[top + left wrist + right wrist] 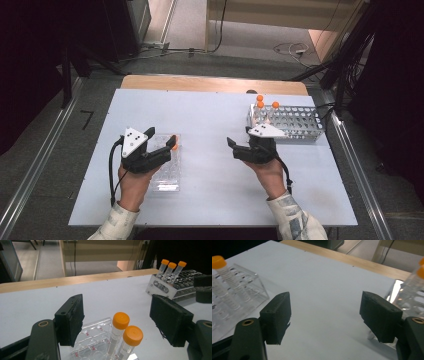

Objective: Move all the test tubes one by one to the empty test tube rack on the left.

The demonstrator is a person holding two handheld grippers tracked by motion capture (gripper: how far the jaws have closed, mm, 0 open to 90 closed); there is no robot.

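Observation:
Two clear tubes with orange caps [120,320] [132,335] stand side by side in a clear plastic rack [93,333] at the table's left [165,170]. My left gripper [116,305] is open, one jaw on each side of the two tubes, and neither pad touches them. In the high view the left gripper [161,137] hangs over the far end of that rack. My right gripper [240,137] sits mid-table, open, with bare table between its jaws [325,307]. Three more orange-capped tubes [172,267] stand in a metal rack [300,125] behind it.
The metal rack [398,290] lies just right of my right gripper, and the clear rack [249,287] with a capped tube [222,275] lies to its left. A wooden strip [210,84] borders the table's far edge. Cables lie on the floor beyond.

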